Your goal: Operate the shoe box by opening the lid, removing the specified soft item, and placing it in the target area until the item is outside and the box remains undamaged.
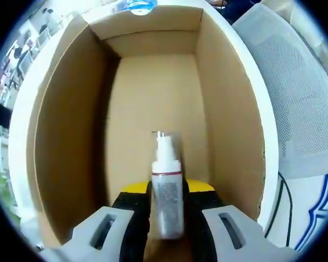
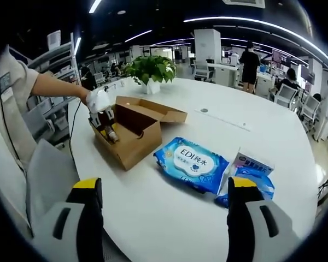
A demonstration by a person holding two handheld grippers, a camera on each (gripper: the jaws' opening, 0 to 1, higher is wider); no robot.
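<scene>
- On the left of the right gripper view, my left gripper is reaching down into the open shoe box, which is sitting toward the tabletop's left edge with its lid folded back.
- In the left gripper view, my left gripper is clamping its jaws on a small clear spray bottle just above the bare cardboard floor of the shoe box.
- I am judging this the removal step: I should be lifting straight up, keeping the bottle centred between the box walls so nothing scrapes or tears the cardboard, and keeping the squeeze steady since the bottle looks slick.
- The bottle's label has a red band and fine print too small to read.
- Moving right, a blue wet-wipes pack is lying just beside the box; I can read "EDI" and Chinese characters on it.
- Beside it a small blue-and-white carton is standing near the tabletop's right side; its writing is illegible.
- My right gripper is hovering above the tabletop's near edge with its jaws wide apart, holding nothing.
</scene>
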